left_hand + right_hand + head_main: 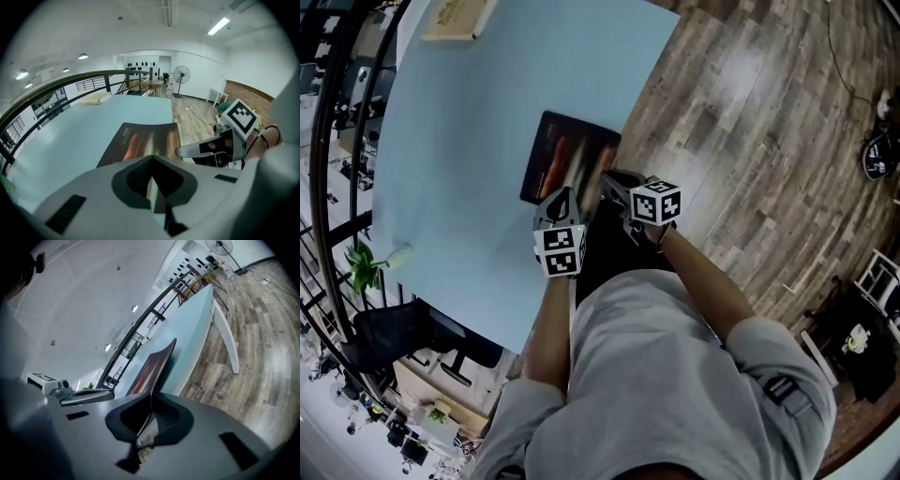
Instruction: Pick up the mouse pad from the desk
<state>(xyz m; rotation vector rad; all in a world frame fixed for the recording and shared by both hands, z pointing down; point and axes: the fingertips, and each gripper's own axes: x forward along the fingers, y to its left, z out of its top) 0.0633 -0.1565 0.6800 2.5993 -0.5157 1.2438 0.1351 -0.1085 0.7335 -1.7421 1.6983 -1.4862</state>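
The dark mouse pad [572,157] with an orange streak lies near the right edge of the pale blue desk [459,141]. My right gripper [611,180] is at the pad's near right corner. In the right gripper view its jaws [150,401] are shut on the pad's thin edge, and the mouse pad [153,365] curves up off the desk. My left gripper [565,202] hangs over the pad's near edge. Seen in its own view, the left gripper [152,161] has its jaws together upright above the flat mouse pad [140,140], and I see nothing held between them.
A pale wooden block [455,21] lies at the desk's far end. Wood floor [750,122] runs along the desk's right edge. A dark curved railing [333,169] borders the left, with a green plant [363,267] and a black chair [403,333] near it.
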